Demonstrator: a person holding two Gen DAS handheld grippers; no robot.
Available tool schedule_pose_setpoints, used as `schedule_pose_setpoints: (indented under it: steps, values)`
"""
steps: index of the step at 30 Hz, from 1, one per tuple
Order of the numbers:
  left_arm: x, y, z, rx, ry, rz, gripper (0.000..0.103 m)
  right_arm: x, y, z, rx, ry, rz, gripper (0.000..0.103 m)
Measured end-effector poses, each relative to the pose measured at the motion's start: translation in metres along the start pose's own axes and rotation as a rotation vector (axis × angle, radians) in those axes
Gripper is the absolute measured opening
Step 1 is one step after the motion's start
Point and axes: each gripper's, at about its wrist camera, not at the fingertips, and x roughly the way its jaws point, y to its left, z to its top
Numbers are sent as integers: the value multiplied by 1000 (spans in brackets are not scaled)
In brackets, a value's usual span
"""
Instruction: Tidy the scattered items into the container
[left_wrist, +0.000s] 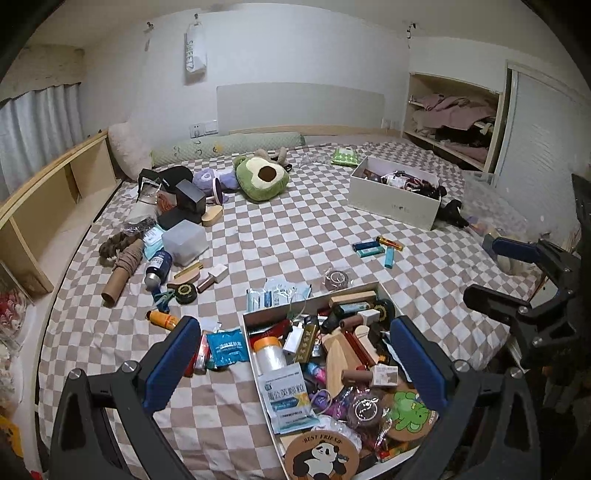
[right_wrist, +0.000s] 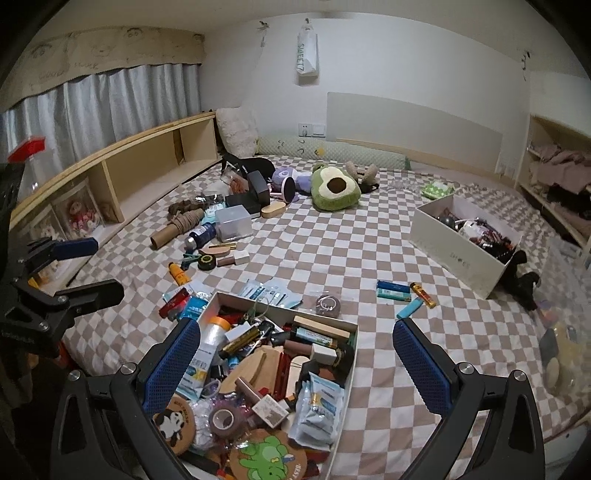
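A white cardboard box (left_wrist: 255, 354) (right_wrist: 288, 308) crammed with small items lies at the near edge of the checkered bed. My left gripper (left_wrist: 293, 363) hovers open over it with nothing held. My right gripper (right_wrist: 297, 369) is also open and empty, straddling the box's right wall; in the left wrist view it appears at the right (left_wrist: 502, 271). Loose items lie beyond: several lighters (left_wrist: 376, 247) (right_wrist: 402, 293), a brown tape roll (left_wrist: 337, 278) (right_wrist: 327, 304), sachets (left_wrist: 277, 295), a blue packet (left_wrist: 226, 347), an orange tube (left_wrist: 162, 319) (right_wrist: 177, 273).
A second white box (left_wrist: 395, 199) (right_wrist: 465, 247) with items stands at the far right. A clutter pile at the left holds a cardboard tube (left_wrist: 120, 273), blue bottle (left_wrist: 159, 264) and clear plastic box (left_wrist: 184, 242). An avocado plush (left_wrist: 260, 177) lies further back. Wooden shelves line the left edge.
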Motion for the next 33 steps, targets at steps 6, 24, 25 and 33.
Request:
schedule_pose_setpoints:
  steps: [6, 24, 25, 33]
  values:
    - [-1, -2, -10, 2, 5, 16, 103, -6, 6, -8, -20, -17, -5, 103]
    - [-5, -4, -25, 12, 9, 28, 103, -8, 8, -16, -21, -8, -4, 103]
    - [-5, -4, -25, 13, 8, 27, 103, -8, 8, -16, -21, -8, -5, 103]
    - [-5, -4, -25, 14, 15, 31, 103, -8, 8, -17, -29, -8, -7, 103]
